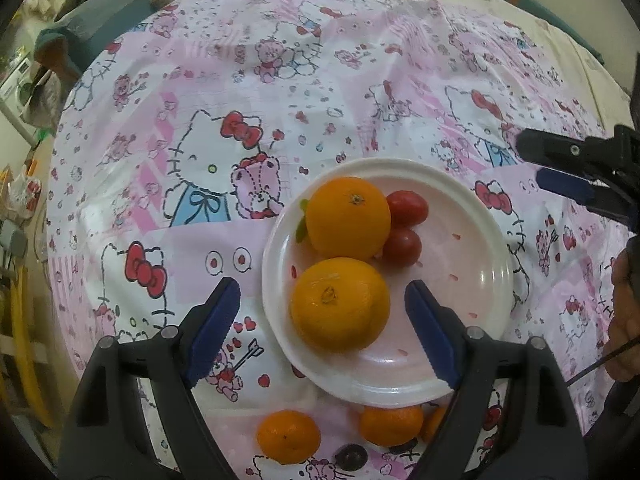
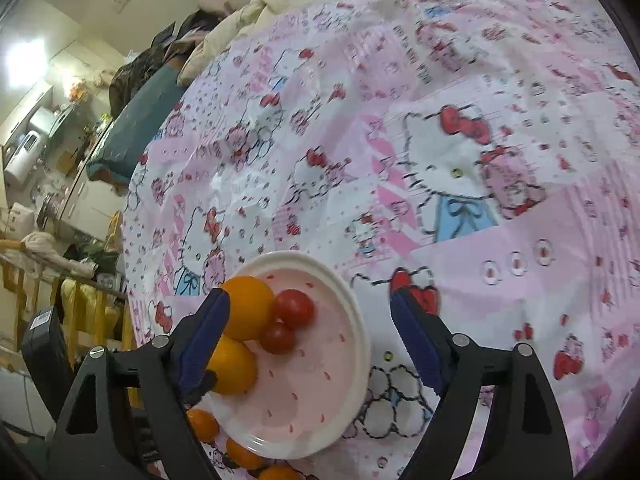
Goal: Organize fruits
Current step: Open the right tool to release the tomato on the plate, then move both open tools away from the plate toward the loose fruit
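Observation:
A white plate [image 1: 472, 248] holds two big oranges, one far [image 1: 348, 213] and one near [image 1: 340, 304], plus two cherry tomatoes [image 1: 407, 208] beside them. My left gripper [image 1: 322, 312] hovers open above the near orange, its blue pads apart on either side and touching nothing. In the right wrist view the same plate [image 2: 320, 380] shows the oranges [image 2: 248, 306] and tomatoes [image 2: 294, 308]. My right gripper [image 2: 308, 328] stands open over the plate with nothing between its fingers. It also shows at the right edge of the left wrist view as the right gripper [image 1: 560, 168].
Small mandarins [image 1: 288, 436] and a dark grape [image 1: 351, 457] lie on the pink cartoon-cat tablecloth [image 1: 200, 200] in front of the plate. More mandarins [image 2: 202, 424] show by the plate's near rim. A hand [image 1: 624, 312] is at the right. Cluttered shelves stand to the left.

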The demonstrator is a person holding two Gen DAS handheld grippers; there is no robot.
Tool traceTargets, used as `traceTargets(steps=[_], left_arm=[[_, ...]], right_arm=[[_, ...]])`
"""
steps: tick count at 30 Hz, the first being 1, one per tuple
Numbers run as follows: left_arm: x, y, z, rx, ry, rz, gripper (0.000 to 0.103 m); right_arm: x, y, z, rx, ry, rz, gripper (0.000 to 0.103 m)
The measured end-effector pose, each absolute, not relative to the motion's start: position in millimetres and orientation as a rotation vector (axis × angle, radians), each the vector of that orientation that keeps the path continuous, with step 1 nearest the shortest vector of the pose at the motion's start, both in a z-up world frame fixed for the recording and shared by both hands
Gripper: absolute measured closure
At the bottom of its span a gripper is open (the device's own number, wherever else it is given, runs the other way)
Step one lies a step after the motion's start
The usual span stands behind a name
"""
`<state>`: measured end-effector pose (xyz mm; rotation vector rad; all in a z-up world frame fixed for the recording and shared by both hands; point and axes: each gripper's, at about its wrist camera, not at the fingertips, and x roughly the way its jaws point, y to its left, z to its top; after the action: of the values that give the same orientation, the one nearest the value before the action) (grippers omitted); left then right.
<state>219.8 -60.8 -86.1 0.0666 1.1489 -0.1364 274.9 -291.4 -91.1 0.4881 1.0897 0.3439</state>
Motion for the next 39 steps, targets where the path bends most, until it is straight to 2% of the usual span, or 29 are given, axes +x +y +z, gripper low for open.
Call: traceTargets(steps=[6, 10, 13, 24, 39], left_arm=[[207.3, -55.9, -72.9, 0.112, 1.111, -0.127, 0.021], [199.5, -42.7, -57.2, 0.056, 1.076, -0.091, 0.02], [190.1, -36.0, -47.4, 0.024, 1.06, -0.085, 0.015], [157.8, -5.5, -24.4, -0.05, 1.029, -0.056, 0.015], [128.7, 7.9, -20.4, -0.087, 1.017, -0.014, 0.015]], right_arm=[[261.1, -310.4, -86.6, 0.512, 1.066, 0.254, 0.018], [248.9, -310.0, -74.0, 0.492, 1.054, 0.268, 0.018], [236.4, -308.0, -63.7, 0.474, 1.033, 0.262, 0.018], [190.1, -319.8, -51.3, 0.539, 1.019, 0.241, 0.018], [133.1, -313.7, -57.5, 0.514, 1.056, 0.243, 0.018]])
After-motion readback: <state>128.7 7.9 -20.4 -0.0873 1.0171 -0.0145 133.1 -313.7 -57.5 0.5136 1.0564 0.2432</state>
